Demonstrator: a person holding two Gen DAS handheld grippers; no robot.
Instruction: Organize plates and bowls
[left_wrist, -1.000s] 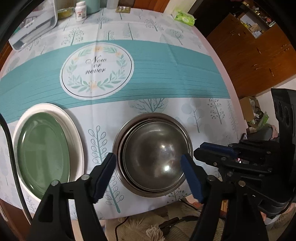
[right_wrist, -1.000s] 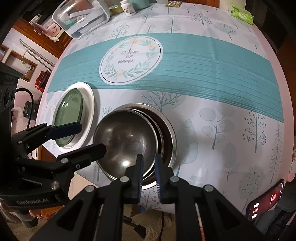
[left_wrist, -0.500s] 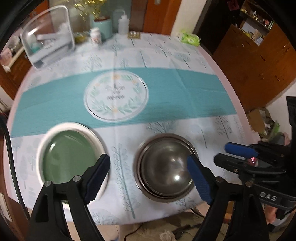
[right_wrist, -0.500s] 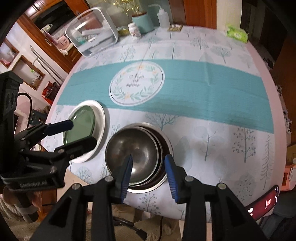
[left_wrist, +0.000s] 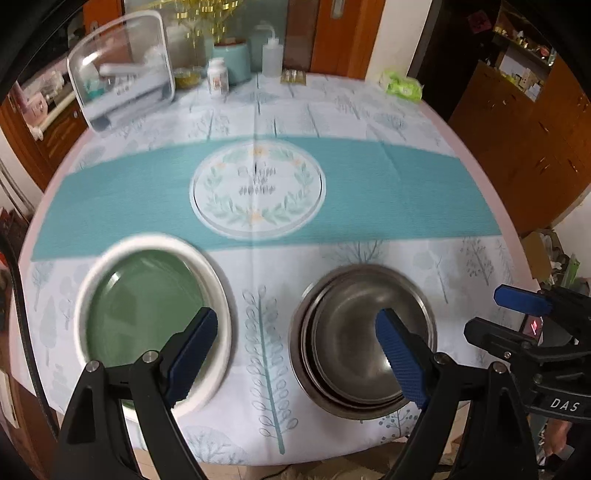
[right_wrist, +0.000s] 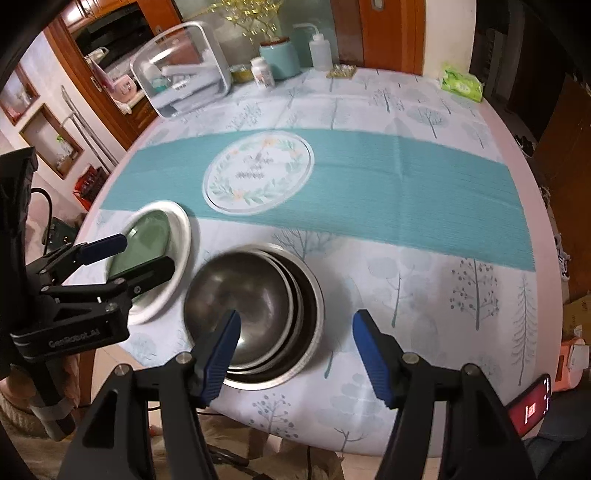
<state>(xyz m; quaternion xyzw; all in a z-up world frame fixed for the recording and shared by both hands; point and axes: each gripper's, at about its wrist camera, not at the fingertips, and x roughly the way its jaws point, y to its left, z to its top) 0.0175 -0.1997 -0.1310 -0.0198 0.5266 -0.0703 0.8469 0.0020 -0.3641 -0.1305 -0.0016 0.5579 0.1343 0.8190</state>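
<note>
Round table under a white tree-print tablecloth (left_wrist: 280, 110) with teal band, white plate (left_wrist: 218, 295) holding a green plate near the front edge, nested stainless steel bowls (left_wrist: 362, 332) beside it, clear plastic container (left_wrist: 122, 66), white pill bottle (left_wrist: 218, 77), teal jar (right_wrist: 280, 59), squeeze bottle (left_wrist: 273, 55), green wipes packet (left_wrist: 402, 86) at the far edge.

A home dining room, by the look of it. A round table wears a printed tablecloth (left_wrist: 369, 192) with trees and a teal band. At its far edge stand a clear lidded box (left_wrist: 122, 70), a pill bottle (left_wrist: 218, 77), a squeeze bottle (left_wrist: 272, 55), a teal pot (right_wrist: 279, 59) and a pack of wipes (left_wrist: 403, 85). Wooden doors and cabinets (left_wrist: 524, 147) ring the room (shelves of household clutter beside them).
</note>
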